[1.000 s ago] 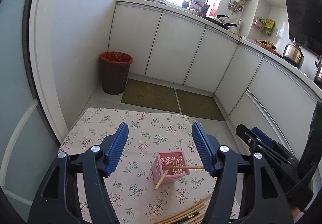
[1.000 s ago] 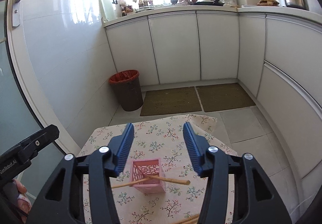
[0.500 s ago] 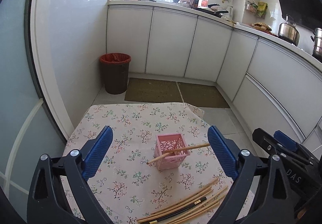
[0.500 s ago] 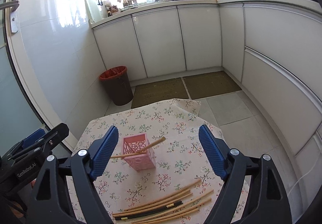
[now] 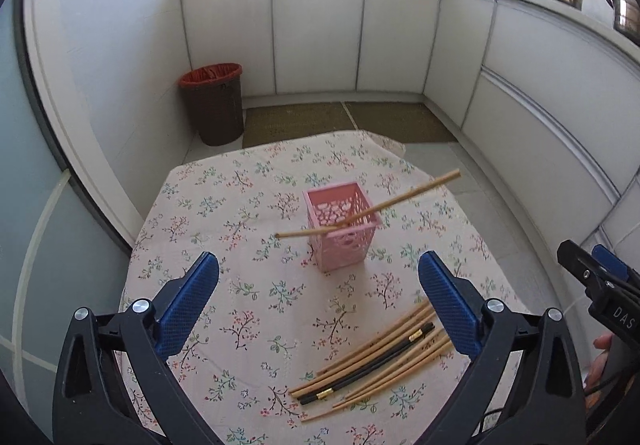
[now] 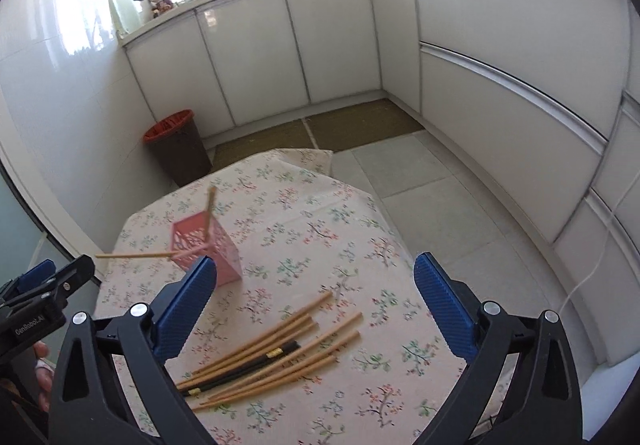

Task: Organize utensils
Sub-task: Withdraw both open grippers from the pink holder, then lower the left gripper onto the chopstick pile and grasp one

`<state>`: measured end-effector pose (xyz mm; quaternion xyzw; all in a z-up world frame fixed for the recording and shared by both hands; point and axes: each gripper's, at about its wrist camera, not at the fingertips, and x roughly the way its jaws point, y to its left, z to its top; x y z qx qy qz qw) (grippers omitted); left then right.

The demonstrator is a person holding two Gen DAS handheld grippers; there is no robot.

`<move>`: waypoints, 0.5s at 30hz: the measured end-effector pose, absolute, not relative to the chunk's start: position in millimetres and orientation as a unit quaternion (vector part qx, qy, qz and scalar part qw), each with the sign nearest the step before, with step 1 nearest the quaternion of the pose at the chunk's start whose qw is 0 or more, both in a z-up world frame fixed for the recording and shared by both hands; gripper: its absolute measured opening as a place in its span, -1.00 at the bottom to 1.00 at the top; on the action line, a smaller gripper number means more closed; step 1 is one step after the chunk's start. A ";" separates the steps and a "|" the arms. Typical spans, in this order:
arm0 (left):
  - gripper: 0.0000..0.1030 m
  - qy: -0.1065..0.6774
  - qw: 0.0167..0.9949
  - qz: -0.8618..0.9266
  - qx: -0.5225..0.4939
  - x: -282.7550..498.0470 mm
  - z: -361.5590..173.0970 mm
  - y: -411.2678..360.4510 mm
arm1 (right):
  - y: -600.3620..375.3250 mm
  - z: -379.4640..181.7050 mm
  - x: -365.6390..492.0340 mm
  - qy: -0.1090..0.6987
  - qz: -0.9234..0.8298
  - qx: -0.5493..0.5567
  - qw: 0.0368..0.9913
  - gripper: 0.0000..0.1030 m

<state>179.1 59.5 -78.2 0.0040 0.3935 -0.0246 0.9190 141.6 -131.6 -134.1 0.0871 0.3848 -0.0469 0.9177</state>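
Observation:
A pink lattice basket (image 5: 342,229) (image 6: 208,249) stands on the floral tablecloth (image 5: 240,305). Two wooden chopsticks (image 5: 400,199) (image 6: 136,255) lean out over its rim. Nearer me lies a loose bunch of wooden chopsticks (image 5: 372,345) (image 6: 280,341) with a black pair (image 5: 376,365) (image 6: 244,369) among them. My left gripper (image 5: 319,265) hangs over the cloth short of the basket, jaws opening wide, nothing between them. My right gripper (image 6: 315,265) hovers above the loose bunch, right of the basket, jaws also opening and empty.
A brown bin with a red liner (image 5: 214,105) (image 6: 176,149) stands on the floor beyond the table's far left corner. White cabinets (image 5: 320,29) line the back and right walls. Two floor mats (image 5: 340,121) lie past the table's far edge.
Both grippers' jaws have spread much wider. Both views have drawn back and tipped down, bringing the loose chopsticks into sight. The right view has swung rightward, leaving the basket at its left.

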 end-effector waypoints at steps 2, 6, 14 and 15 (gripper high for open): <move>0.86 0.417 0.908 -0.045 0.026 182.2 -92.2 47.8 | -150.1 -158.2 138.5 0.429 -0.056 0.105 0.895 0.87; 0.86 0.474 0.872 -0.116 0.036 191.8 -126.6 21.9 | -187.9 -211.2 130.7 0.509 -0.076 0.152 0.844 0.87; 0.86 0.542 0.814 -0.177 0.107 215.3 -185.2 -50.1 | -232.1 -260.4 123.7 0.559 -0.085 0.199 0.800 0.87; 0.86 0.545 0.810 -0.183 0.118 219.2 -188.9 -60.2 | -233.7 -259.4 123.6 0.559 -0.085 0.200 0.800 0.87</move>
